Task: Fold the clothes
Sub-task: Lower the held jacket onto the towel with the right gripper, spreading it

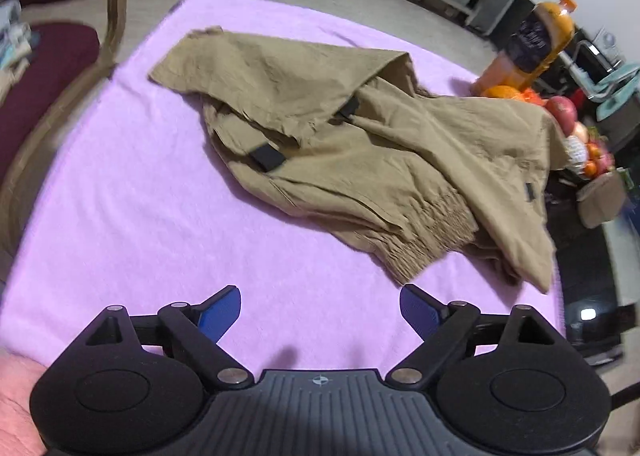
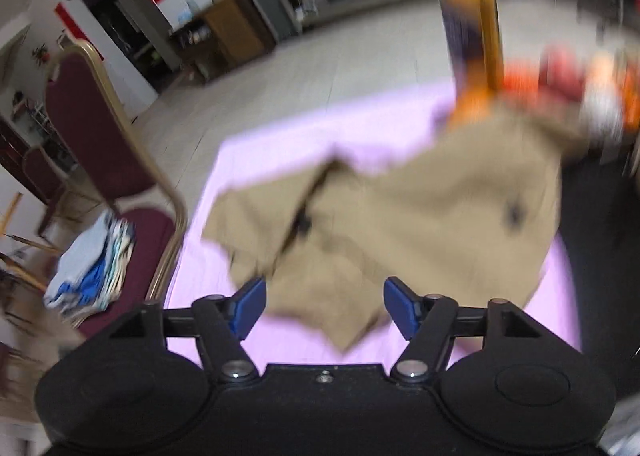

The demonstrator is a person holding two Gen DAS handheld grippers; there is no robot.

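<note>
Khaki trousers (image 1: 340, 143) with black tabs and a gathered elastic waistband lie rumpled on a lilac cloth (image 1: 120, 215) that covers the table. In the left wrist view my left gripper (image 1: 320, 310) hangs open over bare cloth, short of the waistband, with nothing between its blue pads (image 1: 222, 312). The right wrist view is blurred. There the trousers (image 2: 400, 223) spread just beyond my right gripper (image 2: 324, 306), whose jaws stand apart over a corner of khaki fabric; neither pad presses on it.
An orange juice bottle (image 1: 532, 39) and a heap of fruit (image 1: 572, 127) stand at the table's far right, touching the trousers. A maroon chair (image 2: 100, 159) with a gold frame stands to the left, with folded clothes (image 2: 96, 260) stacked on its seat.
</note>
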